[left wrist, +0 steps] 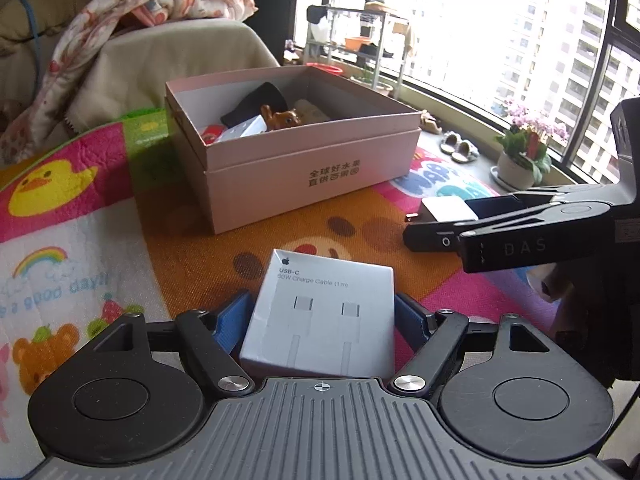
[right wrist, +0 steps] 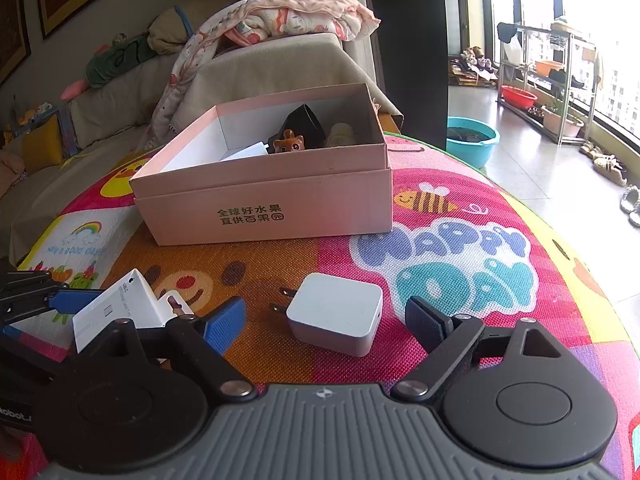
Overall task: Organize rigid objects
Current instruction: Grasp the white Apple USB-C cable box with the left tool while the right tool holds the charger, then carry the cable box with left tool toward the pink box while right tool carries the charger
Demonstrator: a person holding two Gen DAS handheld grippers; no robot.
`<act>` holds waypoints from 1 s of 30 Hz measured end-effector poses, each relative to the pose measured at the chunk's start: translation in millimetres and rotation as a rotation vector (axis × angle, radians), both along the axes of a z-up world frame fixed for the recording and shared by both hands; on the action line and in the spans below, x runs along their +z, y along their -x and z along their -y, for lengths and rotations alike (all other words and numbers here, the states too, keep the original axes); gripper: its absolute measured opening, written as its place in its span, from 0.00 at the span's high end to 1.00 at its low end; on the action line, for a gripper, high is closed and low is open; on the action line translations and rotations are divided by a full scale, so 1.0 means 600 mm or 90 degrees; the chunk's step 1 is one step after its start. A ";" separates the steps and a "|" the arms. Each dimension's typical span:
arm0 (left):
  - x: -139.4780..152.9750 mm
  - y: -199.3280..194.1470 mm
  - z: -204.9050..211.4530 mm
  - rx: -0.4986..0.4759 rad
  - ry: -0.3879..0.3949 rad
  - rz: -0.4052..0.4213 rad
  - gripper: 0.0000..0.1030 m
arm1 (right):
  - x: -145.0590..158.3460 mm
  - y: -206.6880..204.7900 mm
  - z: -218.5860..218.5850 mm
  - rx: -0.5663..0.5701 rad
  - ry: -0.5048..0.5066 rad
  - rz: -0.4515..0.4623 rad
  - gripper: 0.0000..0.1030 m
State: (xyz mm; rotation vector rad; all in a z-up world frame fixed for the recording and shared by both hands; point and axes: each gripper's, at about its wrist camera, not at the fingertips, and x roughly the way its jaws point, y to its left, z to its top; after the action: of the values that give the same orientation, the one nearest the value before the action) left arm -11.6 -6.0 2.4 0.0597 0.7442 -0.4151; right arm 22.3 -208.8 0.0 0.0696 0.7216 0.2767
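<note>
A white USB-C cable box (left wrist: pixel 320 320) sits between the blue pads of my left gripper (left wrist: pixel 322 308), which is shut on it; the right wrist view shows that box (right wrist: pixel 116 308) tilted above the mat. A white wall charger (right wrist: pixel 334 314) lies on the colourful play mat (right wrist: pixel 460 264) between the fingers of my right gripper (right wrist: pixel 324 320), which is open with a gap on each side. The charger (left wrist: pixel 448 210) also shows beside the right gripper (left wrist: pixel 452 220). Behind both stands an open pink cardboard box (left wrist: pixel 304 168) (right wrist: pixel 264 208) holding a brown toy figure (right wrist: pixel 288 142), a black object and white items.
A sofa with a draped blanket (right wrist: pixel 280 20) rises behind the box. On the floor to the right are a teal basin (right wrist: pixel 472 140), slippers (left wrist: pixel 458 148), a potted flower (left wrist: pixel 520 152) and a metal rack (right wrist: pixel 548 76) by the window. The mat's edge curves off at right.
</note>
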 end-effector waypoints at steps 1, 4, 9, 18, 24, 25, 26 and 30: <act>-0.001 0.000 0.000 0.002 0.000 0.004 0.21 | 0.000 0.000 0.000 0.001 0.000 0.000 0.14; -0.005 0.005 0.006 -0.010 -0.025 0.026 0.23 | -0.002 -0.001 -0.004 0.010 0.003 -0.004 0.09; -0.007 0.026 -0.009 0.033 -0.059 0.058 0.27 | -0.006 -0.006 -0.013 0.030 0.015 -0.013 0.01; -0.005 0.024 -0.047 0.125 -0.039 0.034 0.26 | -0.007 -0.012 -0.022 0.047 0.046 -0.028 0.00; -0.009 0.029 -0.042 0.120 -0.041 0.046 0.27 | -0.007 -0.008 -0.028 0.058 0.069 -0.025 0.00; -0.009 0.030 -0.043 0.120 -0.039 0.047 0.27 | -0.007 -0.006 -0.026 0.054 0.065 -0.023 0.00; -0.010 0.031 -0.043 0.121 -0.039 0.049 0.27 | -0.006 -0.003 -0.024 0.048 0.063 -0.020 0.00; -0.010 0.031 -0.043 0.122 -0.037 0.051 0.27 | -0.006 -0.006 -0.023 0.006 0.078 -0.020 0.03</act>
State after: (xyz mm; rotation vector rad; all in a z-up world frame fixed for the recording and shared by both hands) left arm -29.9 19.9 -3.8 0.0584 0.6756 -0.2078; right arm 26.1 -195.1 -3.3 -0.0460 0.7691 0.2403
